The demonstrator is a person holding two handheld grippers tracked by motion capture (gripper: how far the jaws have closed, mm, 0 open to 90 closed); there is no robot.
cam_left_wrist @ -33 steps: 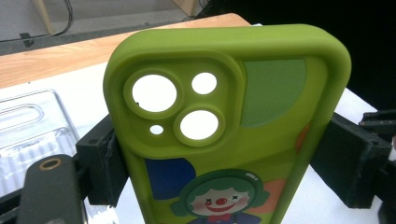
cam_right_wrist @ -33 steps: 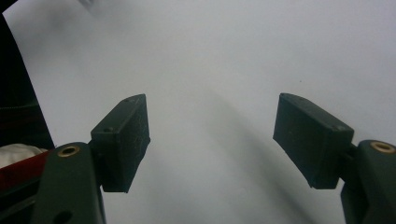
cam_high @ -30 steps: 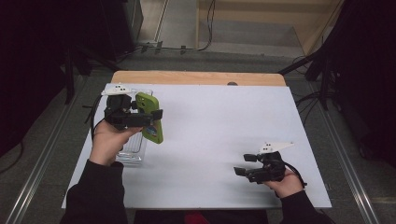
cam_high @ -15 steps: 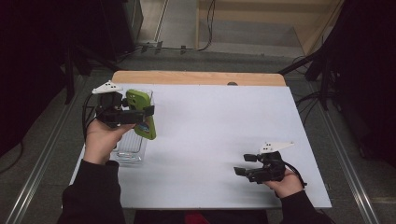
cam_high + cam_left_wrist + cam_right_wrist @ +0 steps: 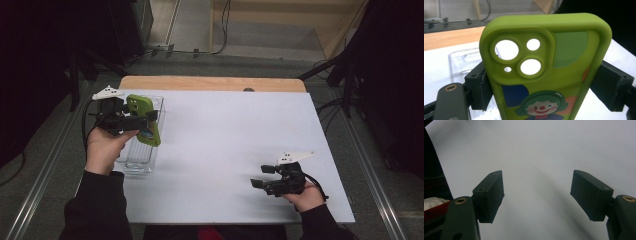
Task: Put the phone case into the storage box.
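Note:
A green phone case (image 5: 144,120) with a clown print (image 5: 544,75) is clamped across its width between the jaws of my left gripper (image 5: 142,121). It hangs over a clear plastic tray (image 5: 150,155) at the table's left edge; part of that tray (image 5: 461,60) shows behind the case in the left gripper view. My right gripper (image 5: 260,176) rests low at the front right of the white table (image 5: 235,135). Its jaws stand wide apart over bare white surface, with nothing between its fingertips (image 5: 490,195).
A strip of wooden tabletop (image 5: 210,83) runs along the far edge beyond the white sheet. Cables and dark stands lie on the floor behind the table. Metal rails (image 5: 35,195) run along both sides.
My left gripper has carried the green case leftward and away from me, over the clear tray. The right gripper has stayed where it was.

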